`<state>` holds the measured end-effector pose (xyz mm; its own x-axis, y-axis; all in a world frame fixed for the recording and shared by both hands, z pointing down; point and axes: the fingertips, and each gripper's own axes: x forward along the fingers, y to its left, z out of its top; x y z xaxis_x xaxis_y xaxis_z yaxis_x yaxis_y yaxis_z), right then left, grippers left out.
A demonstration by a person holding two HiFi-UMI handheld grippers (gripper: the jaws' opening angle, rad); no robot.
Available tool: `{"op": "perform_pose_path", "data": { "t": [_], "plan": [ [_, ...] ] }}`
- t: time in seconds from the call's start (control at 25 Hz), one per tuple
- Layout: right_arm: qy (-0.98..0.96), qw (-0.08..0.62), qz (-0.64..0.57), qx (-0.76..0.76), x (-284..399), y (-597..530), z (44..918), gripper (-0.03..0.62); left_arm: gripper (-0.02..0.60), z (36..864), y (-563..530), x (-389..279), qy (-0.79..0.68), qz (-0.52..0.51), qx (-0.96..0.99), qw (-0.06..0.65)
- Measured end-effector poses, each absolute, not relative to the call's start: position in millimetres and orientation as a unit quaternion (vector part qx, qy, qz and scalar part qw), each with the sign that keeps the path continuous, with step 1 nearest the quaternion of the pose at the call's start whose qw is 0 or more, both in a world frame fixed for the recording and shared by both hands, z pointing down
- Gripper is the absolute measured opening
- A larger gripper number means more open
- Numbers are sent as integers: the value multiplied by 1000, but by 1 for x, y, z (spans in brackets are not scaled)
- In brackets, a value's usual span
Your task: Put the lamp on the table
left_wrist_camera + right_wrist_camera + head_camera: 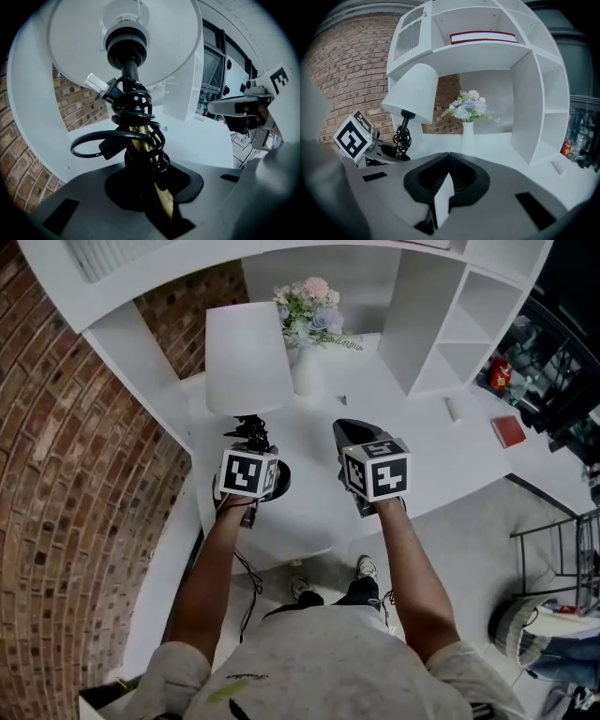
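Note:
The lamp has a white shade (248,357), a brass stem wound with a coiled black cord (138,126) and a round black base (279,480). It leans a little over the table's (319,512) near left part. I cannot tell whether the base touches the top. My left gripper (149,187) is shut on the stem just below the coil. In the head view, the left gripper (253,448) shows its marker cube above the base. My right gripper (349,429) hangs to the right of the lamp, apart from it. The right gripper (449,157) has its jaw tips together with nothing between them.
A white vase of flowers (307,324) stands behind the lamp. White shelving (441,315) rises at the back right, with a red-edged book (483,36) on top. A red item (508,430) lies at the far right. A brick wall (66,474) runs along the left.

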<state>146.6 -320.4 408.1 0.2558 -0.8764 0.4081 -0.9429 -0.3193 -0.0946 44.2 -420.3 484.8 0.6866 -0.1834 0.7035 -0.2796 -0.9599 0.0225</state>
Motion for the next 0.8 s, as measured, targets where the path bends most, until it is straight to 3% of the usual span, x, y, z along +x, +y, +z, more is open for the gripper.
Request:
{"op": "perform_pose_path", "data": {
  "t": [0.8],
  "plan": [
    [-522,94,218,820,174,-294,431,3,95,506,-393,121,-34,351,935,28]
  ]
}}
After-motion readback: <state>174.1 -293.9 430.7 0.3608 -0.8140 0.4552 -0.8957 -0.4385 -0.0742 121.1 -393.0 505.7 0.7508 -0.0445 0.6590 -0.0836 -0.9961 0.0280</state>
